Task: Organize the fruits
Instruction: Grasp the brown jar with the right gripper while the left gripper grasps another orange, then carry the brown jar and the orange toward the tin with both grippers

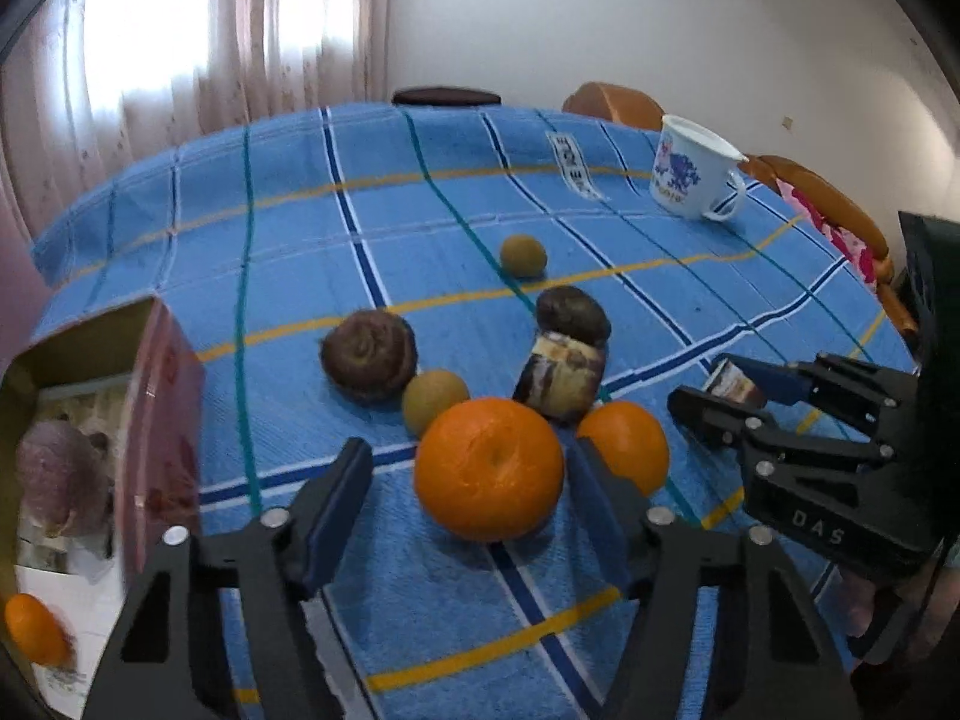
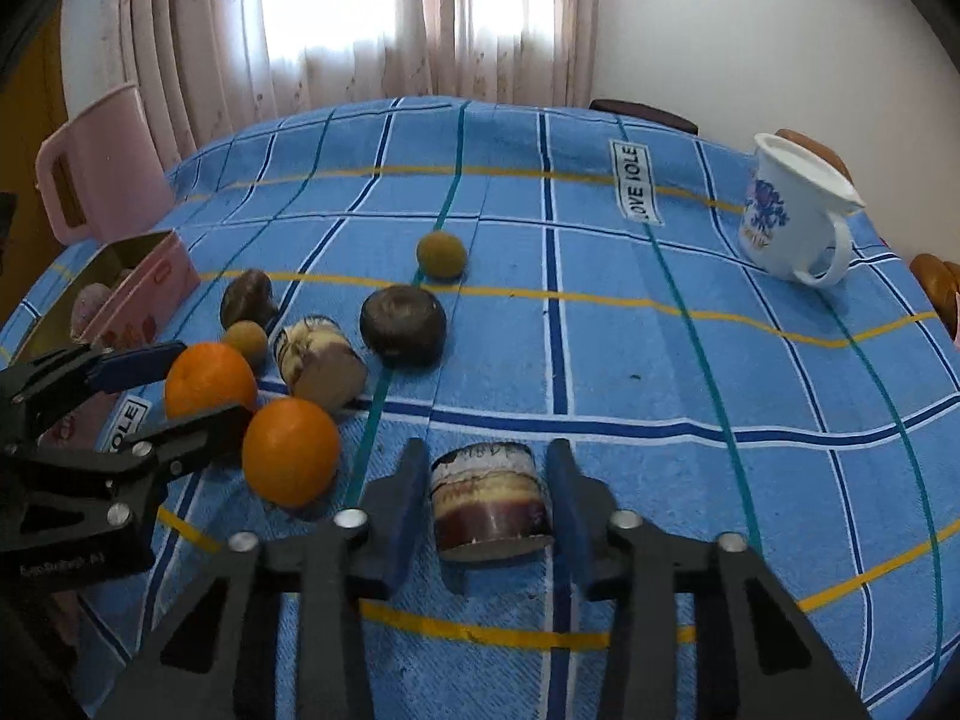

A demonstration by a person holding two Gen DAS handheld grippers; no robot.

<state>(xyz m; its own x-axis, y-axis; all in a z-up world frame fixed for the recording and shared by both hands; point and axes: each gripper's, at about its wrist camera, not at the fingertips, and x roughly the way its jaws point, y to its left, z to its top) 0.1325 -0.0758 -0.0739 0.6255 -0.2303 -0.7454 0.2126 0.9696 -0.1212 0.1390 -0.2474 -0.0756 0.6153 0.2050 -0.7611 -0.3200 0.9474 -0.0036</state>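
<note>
Two grabs going at once on the blue checked tablecloth (image 1: 600,630), so here's where I'm at. Biggest thing first: the pink box (image 1: 159,420) at my left edge is clearly the drop-off, with a purplish fruit and an orange already inside. My left gripper (image 1: 468,474) straddles the big orange (image 1: 489,468); the right pad looks like it touches the peel, the left pad shows a sliver of cloth, so I'd call it spread around, not squeezing yet. My right gripper (image 2: 489,498) brackets the cut brown-and-cream fruit piece (image 2: 492,501), pads right against its sides, looks pinched. A second orange (image 1: 627,444), two dark mangosteens and small greenish fruits wait nearby. Next move, I reckon: finish the left squeeze, lift both straight up, then swing toward the box without bumping neighbours.
</note>
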